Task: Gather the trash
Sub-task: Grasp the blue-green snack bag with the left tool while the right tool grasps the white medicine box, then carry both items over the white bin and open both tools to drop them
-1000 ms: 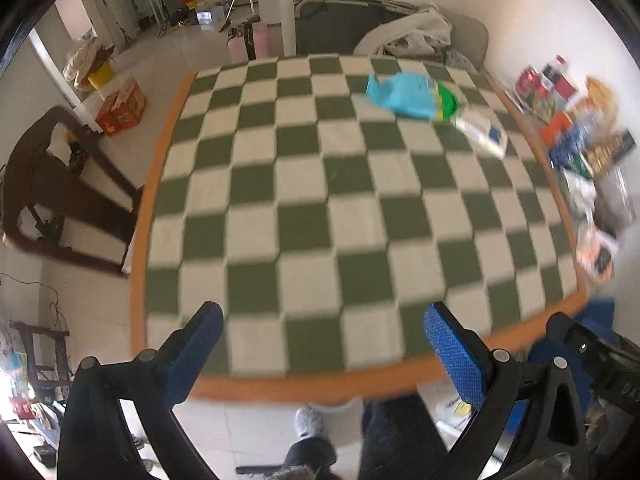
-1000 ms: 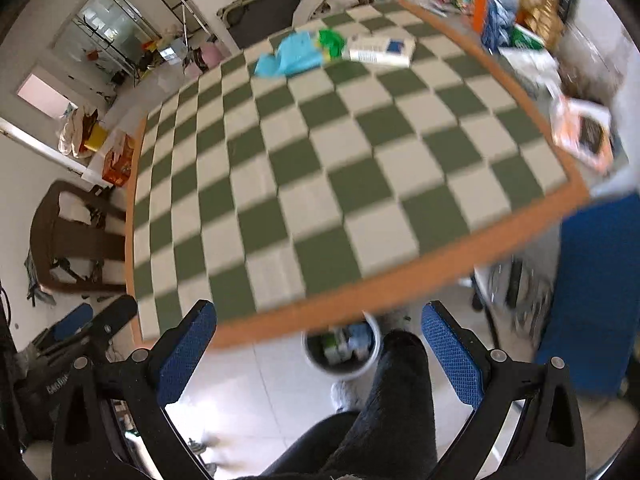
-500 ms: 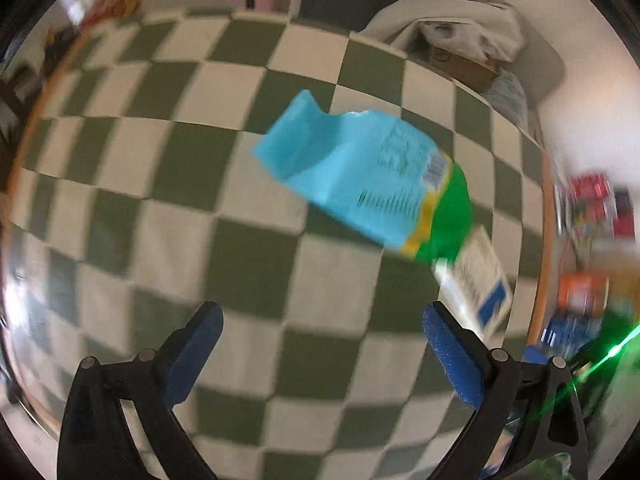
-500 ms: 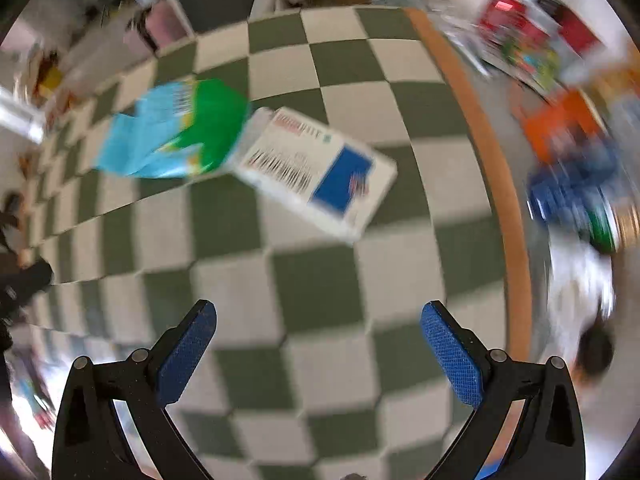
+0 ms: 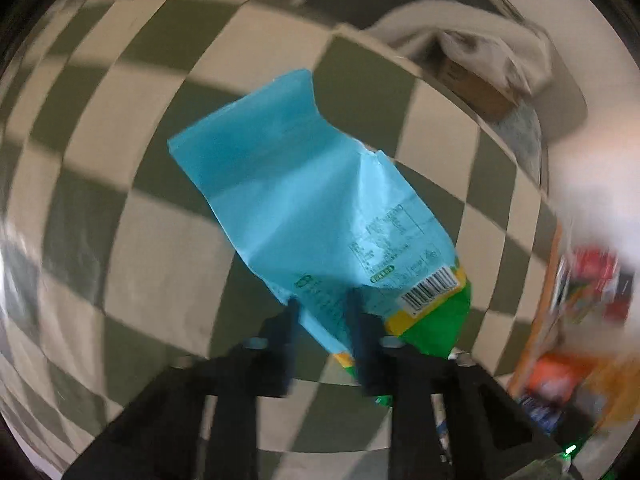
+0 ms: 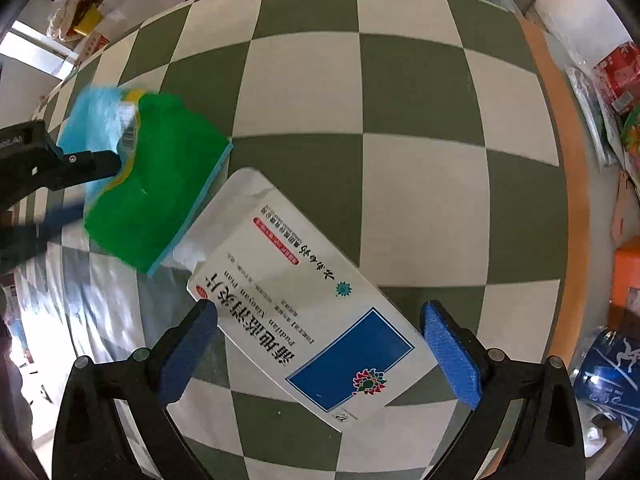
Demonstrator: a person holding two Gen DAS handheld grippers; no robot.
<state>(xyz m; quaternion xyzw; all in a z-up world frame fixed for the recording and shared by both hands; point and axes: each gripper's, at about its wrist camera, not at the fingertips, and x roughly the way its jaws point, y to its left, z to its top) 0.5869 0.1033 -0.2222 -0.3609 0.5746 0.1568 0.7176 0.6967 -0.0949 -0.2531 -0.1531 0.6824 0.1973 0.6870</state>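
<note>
A blue and green snack bag (image 5: pixel 316 216) lies on the green-and-white checkered table (image 5: pixel 120 240). My left gripper (image 5: pixel 322 312) is shut on the bag's lower edge, near the barcode. The bag also shows in the right wrist view (image 6: pixel 156 184), with the left gripper (image 6: pixel 100 168) pinching it. A white medicine box (image 6: pixel 308 320) with a blue patch lies flat on the table (image 6: pixel 420 200), one end touching the bag. My right gripper (image 6: pixel 320 344) is open, its blue pads on either side of the box's near end.
The table's orange edge (image 6: pixel 568 200) runs along the right. Beyond it lie several packets and boxes (image 6: pixel 616 80). A chair with beige cloth (image 5: pixel 472 48) stands behind the table's far edge.
Both grippers moved from the near edge across the table to the trash. My left gripper closed on the snack bag. My right gripper came down around the white box, still open.
</note>
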